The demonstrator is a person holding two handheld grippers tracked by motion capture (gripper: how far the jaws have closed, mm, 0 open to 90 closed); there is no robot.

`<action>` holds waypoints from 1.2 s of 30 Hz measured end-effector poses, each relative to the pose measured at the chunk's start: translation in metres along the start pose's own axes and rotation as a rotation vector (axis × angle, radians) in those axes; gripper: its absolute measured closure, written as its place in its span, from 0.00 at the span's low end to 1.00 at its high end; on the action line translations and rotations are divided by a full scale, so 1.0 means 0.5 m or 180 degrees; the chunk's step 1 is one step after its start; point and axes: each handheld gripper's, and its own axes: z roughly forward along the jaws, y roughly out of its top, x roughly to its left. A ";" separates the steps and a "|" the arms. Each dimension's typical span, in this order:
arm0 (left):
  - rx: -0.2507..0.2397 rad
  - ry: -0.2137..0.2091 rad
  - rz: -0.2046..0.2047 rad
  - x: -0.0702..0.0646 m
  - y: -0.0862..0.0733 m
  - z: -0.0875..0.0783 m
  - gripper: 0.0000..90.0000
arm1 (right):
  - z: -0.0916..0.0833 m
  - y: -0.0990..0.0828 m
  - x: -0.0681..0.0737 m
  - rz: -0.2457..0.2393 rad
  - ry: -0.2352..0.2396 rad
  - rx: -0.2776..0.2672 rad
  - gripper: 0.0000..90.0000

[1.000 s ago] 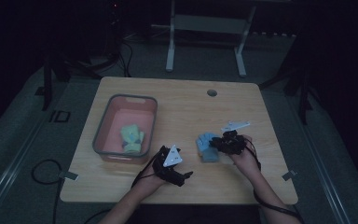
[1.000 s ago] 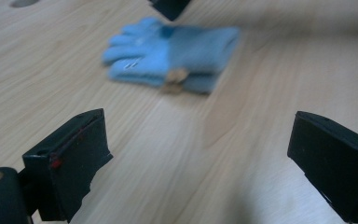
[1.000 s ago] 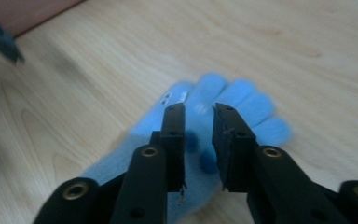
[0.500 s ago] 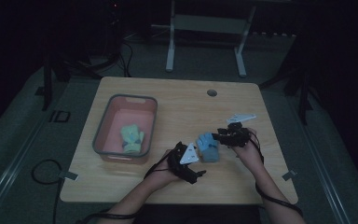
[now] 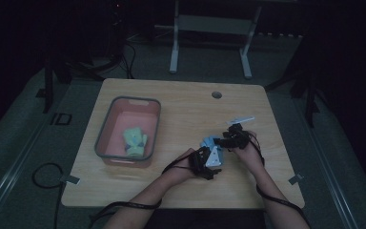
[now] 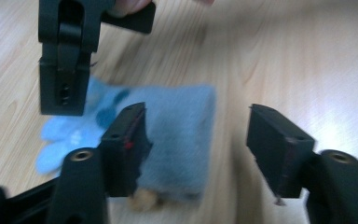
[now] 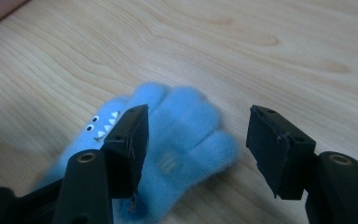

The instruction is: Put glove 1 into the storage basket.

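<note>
A fluffy blue glove (image 5: 210,142) with a small toothy face lies on the wooden table (image 5: 186,105), right of centre. My left gripper (image 5: 207,160) comes at it from the near side and stands open; in the left gripper view the glove's grey-blue cuff (image 6: 177,135) lies between the jaws, against the left one (image 6: 198,140). My right gripper (image 5: 225,140) is open at the glove's right side; in the right gripper view the glove's fingers (image 7: 186,140) spread beneath its jaws (image 7: 198,140). The right gripper's jaw (image 6: 70,56) hangs over the glove in the left gripper view.
A pink bin (image 5: 106,138) with a grey rim stands at the table's left and holds a pale green glove (image 5: 134,141). A round hole (image 5: 216,94) marks the table's far side. A metal stand (image 5: 209,33) rises behind the table.
My left gripper has moved right, up to the blue glove. The right gripper has shifted slightly away from me and stays over the glove.
</note>
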 end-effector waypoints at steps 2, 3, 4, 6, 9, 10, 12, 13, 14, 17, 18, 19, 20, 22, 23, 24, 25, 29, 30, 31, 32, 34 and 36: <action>0.0013 -0.0020 -0.0001 0.001 -0.002 0.002 0.44 | 0.005 -0.002 -0.002 0.0035 0.0030 0.0038 0.41; 0.0095 0.0030 0.0060 -0.001 -0.005 0.007 0.44 | 0.009 -0.003 -0.003 0.0045 0.0035 0.0053 0.41; 0.0110 0.0039 0.0076 -0.002 -0.006 0.009 0.49 | 0.017 -0.008 -0.002 0.0054 0.0038 0.0118 0.39; 0.0177 0.0128 0.0149 -0.005 -0.006 0.011 0.55 | 0.021 -0.011 -0.002 0.0091 0.0048 0.0134 0.39; 0.0195 0.0145 0.0162 0.000 -0.006 0.009 0.67 | 0.025 -0.016 0.001 0.0109 0.0071 0.0168 0.39; 0.0197 0.0136 0.0167 0.002 -0.006 0.008 0.70 | 0.025 -0.017 0.003 0.0101 0.0083 0.0162 0.40; 0.0187 0.0141 0.0173 0.004 -0.008 0.007 0.74 | 0.024 -0.016 0.009 0.0074 0.0084 0.0182 0.44; 0.0187 0.0137 0.0160 0.005 -0.008 0.007 0.76 | 0.025 -0.017 0.011 0.0056 0.0087 0.0180 0.47; 0.0180 0.0136 0.0146 0.006 -0.008 0.007 0.78 | 0.024 -0.017 0.014 0.0056 0.0116 0.0188 0.51; 0.0162 0.0117 0.0127 0.008 -0.010 0.007 0.80 | 0.025 -0.015 0.016 0.0042 0.0186 0.0198 0.57; 0.0176 0.0104 0.0131 0.009 -0.011 0.005 0.81 | 0.026 -0.015 0.017 0.0036 0.0203 0.0204 0.57; 0.0171 0.0093 0.0115 0.010 -0.011 0.005 0.81 | 0.026 -0.014 0.018 0.0028 0.0229 0.0208 0.62; 0.0174 0.0078 0.0104 0.012 -0.011 0.004 0.82 | 0.026 -0.013 0.018 0.0043 0.0301 0.0233 0.67; 0.0196 0.0043 0.0105 0.015 -0.011 0.003 0.82 | 0.029 -0.012 0.022 0.0037 0.0359 0.0250 0.74; 0.0208 0.0035 0.0109 0.015 -0.011 0.002 0.82 | 0.030 -0.011 0.023 0.0036 0.0416 0.0285 0.77; 0.0213 0.0035 0.0113 0.015 -0.011 0.001 0.83 | 0.031 -0.009 0.026 0.0011 0.0428 0.0300 0.79; 0.0213 0.0032 0.0113 0.015 -0.011 0.000 0.83 | 0.032 -0.007 0.030 -0.0017 0.0429 0.0325 0.81; 0.0228 0.0058 0.0126 0.013 -0.010 -0.005 0.84 | 0.031 -0.003 0.036 -0.0087 0.0421 0.0322 0.85; 0.0230 0.0059 0.0120 0.012 -0.010 -0.007 0.84 | 0.031 -0.002 0.036 -0.0082 0.0434 0.0311 0.85; 0.0227 0.0060 0.0120 0.013 -0.010 -0.010 0.84 | 0.029 -0.002 0.035 -0.0050 0.0465 0.0295 0.85; 0.0230 0.0059 0.0117 0.014 -0.010 -0.012 0.84 | 0.027 -0.001 0.035 -0.0047 0.0477 0.0279 0.86; 0.0243 0.0061 0.0131 0.014 -0.009 -0.018 0.84 | 0.021 0.001 0.034 -0.0021 0.0512 0.0214 0.86; 0.0256 0.0059 0.0147 0.016 -0.007 -0.024 0.84 | 0.014 0.004 0.034 0.0019 0.0552 0.0159 0.86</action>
